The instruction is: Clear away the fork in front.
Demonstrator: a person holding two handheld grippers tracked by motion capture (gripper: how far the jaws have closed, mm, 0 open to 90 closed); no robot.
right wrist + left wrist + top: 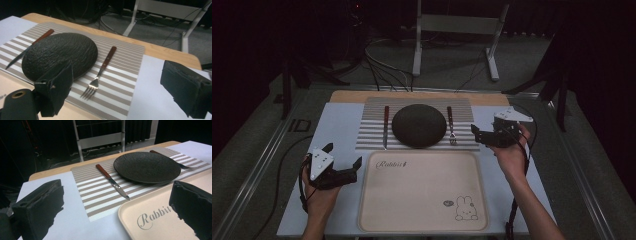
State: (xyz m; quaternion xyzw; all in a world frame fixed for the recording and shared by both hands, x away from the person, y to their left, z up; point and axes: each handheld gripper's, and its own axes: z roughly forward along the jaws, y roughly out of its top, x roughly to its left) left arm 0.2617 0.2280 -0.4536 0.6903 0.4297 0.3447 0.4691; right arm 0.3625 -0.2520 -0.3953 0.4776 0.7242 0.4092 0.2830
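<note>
A black textured plate point(418, 125) sits in the middle of a striped placemat point(372, 110). A knife point(386, 126) with a red-brown handle lies left of it, and a fork point(451, 125) with a matching handle lies right of it. In front lies a beige tray point(422, 192) printed with "Rabbit" and a rabbit drawing. My left gripper point(343, 155) hovers open just left of the tray's far left corner, holding nothing. To the right of the fork, my right gripper point(479, 136) is open and empty. The left gripper view shows the knife point(112, 181) and plate point(147, 166); the right gripper view shows the fork point(100, 72).
A pale sheet point(337, 125) covers the wooden table point(352, 96) under the placemat and tray. Cables point(382, 72) and a white metal frame point(452, 25) stand on the floor beyond the table's far edge. Each gripper trails a black cable.
</note>
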